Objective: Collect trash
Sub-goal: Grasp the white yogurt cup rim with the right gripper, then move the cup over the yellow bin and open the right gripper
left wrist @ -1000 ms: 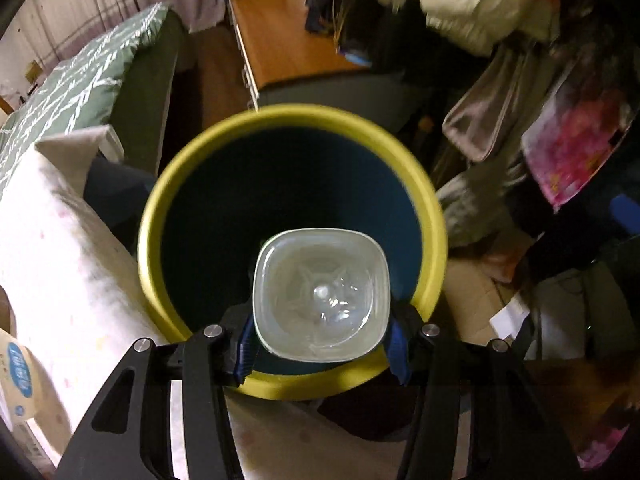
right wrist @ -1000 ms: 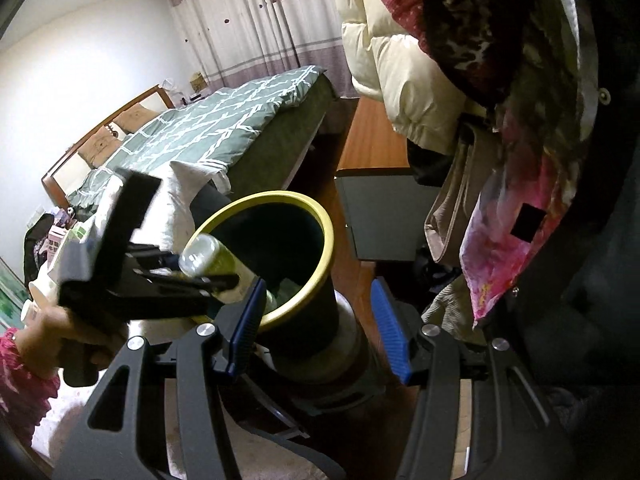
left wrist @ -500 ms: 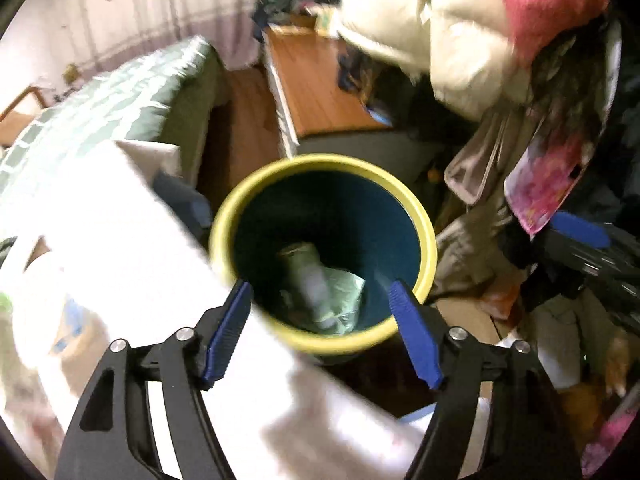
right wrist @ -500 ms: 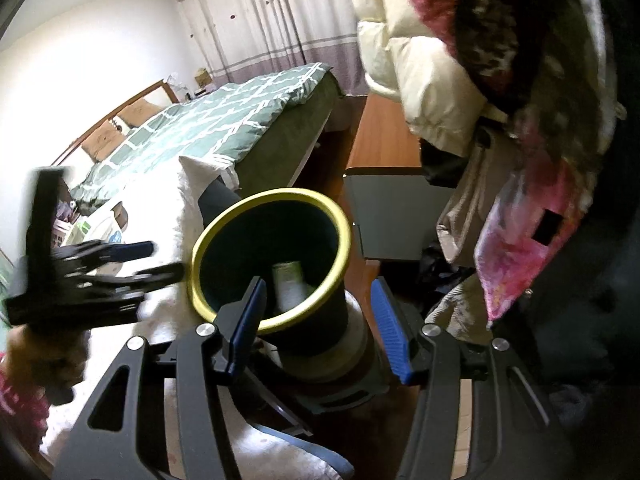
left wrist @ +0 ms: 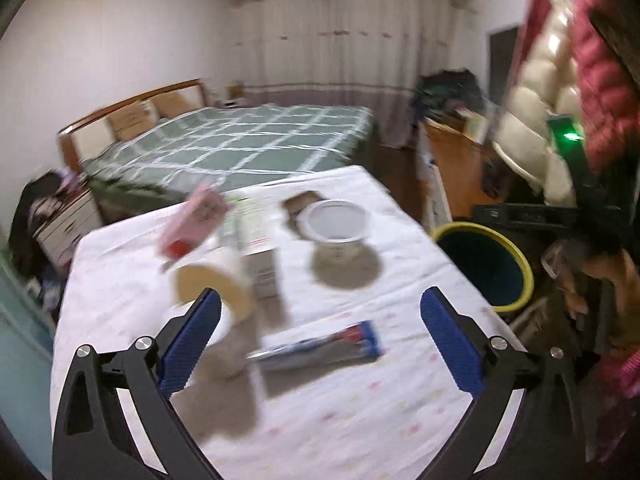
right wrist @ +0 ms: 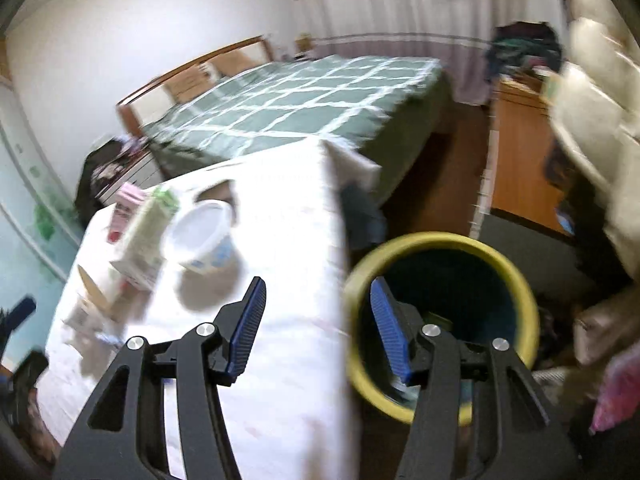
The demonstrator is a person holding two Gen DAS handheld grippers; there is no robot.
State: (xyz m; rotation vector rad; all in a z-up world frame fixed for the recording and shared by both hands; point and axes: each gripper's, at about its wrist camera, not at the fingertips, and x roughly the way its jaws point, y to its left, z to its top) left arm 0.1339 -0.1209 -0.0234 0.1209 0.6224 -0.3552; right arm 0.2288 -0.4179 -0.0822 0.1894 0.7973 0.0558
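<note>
A yellow-rimmed dark bin [left wrist: 486, 266] stands at the table's right side; in the right wrist view the bin [right wrist: 440, 320] holds some trash. On the white tablecloth [left wrist: 340, 400] lie a toothpaste tube [left wrist: 320, 348], a white tub [left wrist: 334, 226], a paper cup on its side [left wrist: 212, 286], a green-white carton [left wrist: 256, 240] and a pink carton [left wrist: 192, 222]. My left gripper [left wrist: 320, 336] is open and empty above the toothpaste tube. My right gripper [right wrist: 318, 330] is open and empty between the table edge and the bin rim.
A green checked bed [left wrist: 240, 144] lies beyond the table. A wooden desk [right wrist: 520, 168] and hanging coats [left wrist: 560, 80] stand at the right. Drawers with clutter [left wrist: 52, 220] are at the left. Both views are motion-blurred.
My left gripper let the clear bottle go into the bin, opened, and swung left to over the table. My right gripper also turned left toward the table.
</note>
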